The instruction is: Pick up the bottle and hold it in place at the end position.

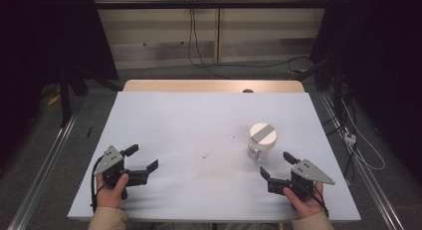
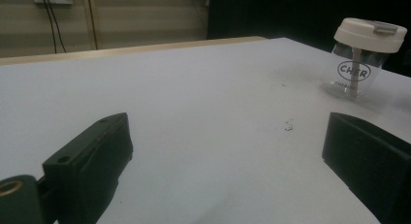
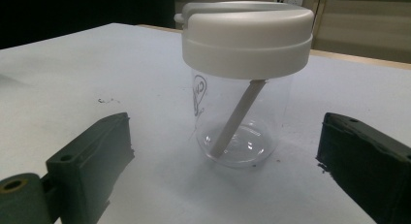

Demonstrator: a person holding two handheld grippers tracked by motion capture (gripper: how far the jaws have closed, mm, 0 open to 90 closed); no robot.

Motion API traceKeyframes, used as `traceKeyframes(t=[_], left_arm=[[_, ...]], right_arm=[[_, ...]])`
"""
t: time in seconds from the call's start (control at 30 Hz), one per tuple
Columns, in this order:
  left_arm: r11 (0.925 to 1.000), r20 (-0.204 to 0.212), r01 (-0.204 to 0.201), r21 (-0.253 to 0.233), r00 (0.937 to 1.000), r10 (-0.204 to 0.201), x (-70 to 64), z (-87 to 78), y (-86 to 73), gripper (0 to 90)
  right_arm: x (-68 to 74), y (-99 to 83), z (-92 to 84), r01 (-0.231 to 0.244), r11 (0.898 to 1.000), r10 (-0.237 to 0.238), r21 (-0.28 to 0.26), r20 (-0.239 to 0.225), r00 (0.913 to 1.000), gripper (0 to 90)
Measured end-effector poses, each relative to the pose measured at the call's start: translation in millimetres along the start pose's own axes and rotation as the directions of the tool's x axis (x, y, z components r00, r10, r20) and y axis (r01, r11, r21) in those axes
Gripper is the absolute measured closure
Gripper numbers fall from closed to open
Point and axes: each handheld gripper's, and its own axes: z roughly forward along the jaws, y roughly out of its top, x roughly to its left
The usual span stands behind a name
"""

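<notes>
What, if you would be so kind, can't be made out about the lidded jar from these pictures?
- Printed lettering on the clear jar: left gripper view, crossed by the straw inside, lower line too small.
- Same print in the right gripper view: seen edge-on around the curved wall, unreadable.
- Jar's base: high view, covered by its white lid.

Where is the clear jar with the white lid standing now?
In the high view the clear jar stands upright on the right half of the white table, just beyond the open right gripper and apart from it.
</notes>
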Motion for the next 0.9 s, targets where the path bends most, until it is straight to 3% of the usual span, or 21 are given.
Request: traceKeyframes(t=[0.33, 0.53, 0.9], left_arm=[[0.9998, -0.006, 0.007, -0.017, 1.0, -0.008, 1.3, -2.3, 0.4, 3.4], [0.9999, 0.005, -0.01, -0.005, 0.9999, 0.01, -0.9, 1.4, 0.9, 3.4], [0.9999, 0.008, -0.01, -0.009, 0.9999, 0.01, -0.6, 1.3, 0.8, 3.4]], right_arm=[[-4.8, 2.0, 8.6, 0.003, 1.0, -0.003, 0.004, 0.025, 0.9997, 5.2], [-11.4, 5.3, 19.2, 0.008, 1.0, -0.009, 0.021, 0.05, 0.9987, 5.1], [-14.5, 9.8, 42.9, -0.003, 0.998, 0.0, 0.057, 0.049, 0.9988, 4.9]])
